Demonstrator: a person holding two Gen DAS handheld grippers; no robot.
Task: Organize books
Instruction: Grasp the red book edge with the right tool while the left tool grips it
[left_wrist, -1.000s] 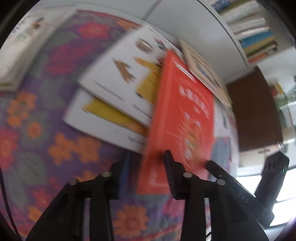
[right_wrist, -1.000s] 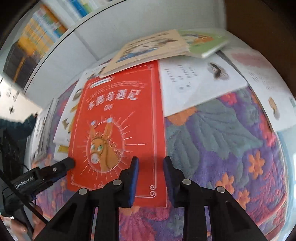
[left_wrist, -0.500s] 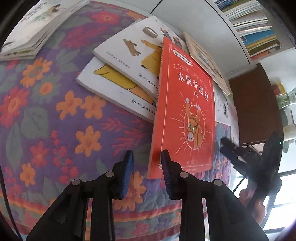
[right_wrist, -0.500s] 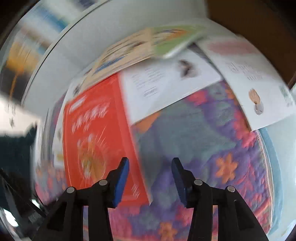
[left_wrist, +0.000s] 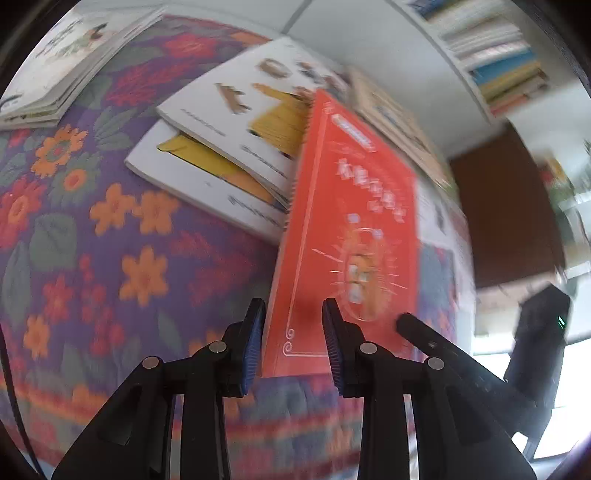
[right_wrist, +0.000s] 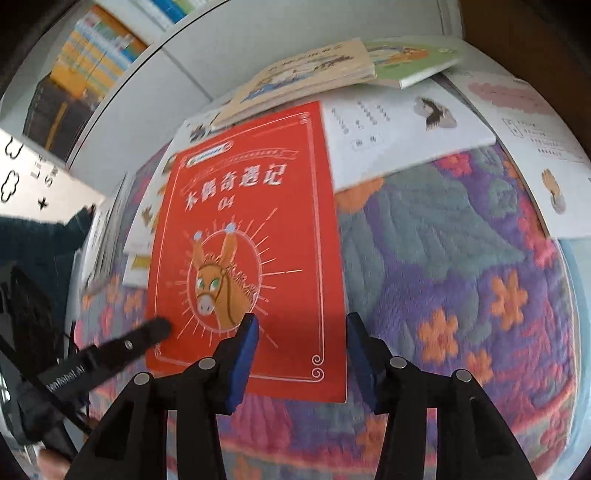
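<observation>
Red-covered book (right_wrist: 251, 236), bearing a donkey's head in a sunburst, lies near the front edge of the flowered cloth (right_wrist: 461, 258), its far corner resting on two white picture books (left_wrist: 229, 147). Left gripper (left_wrist: 291, 332) straddles the book's near left edge; the jaws stand narrow, one on each side of that edge, and blur hides whether the pads press on it. Right gripper (right_wrist: 301, 354) hovers over the book's near right corner; its jaws have just been opening and now stand at a middling gap, the cover showing between them with no pad closed on it. In the right wrist view one finger of the left gripper lies across the lower left of the cover.

Progress, as a judgement: early. One low pile (left_wrist: 55, 74) sits at the far left of the cloth and looks gathered. Still scattered are the red book, the two white picture books, a beige book (right_wrist: 314, 74) overlapping a green one (right_wrist: 413, 59) at the back, and two open white sheets or booklets (right_wrist: 406, 125) on the right. Shelves (right_wrist: 92, 55) behind already hold upright volumes; whether the loose books belong there cannot be told.
</observation>
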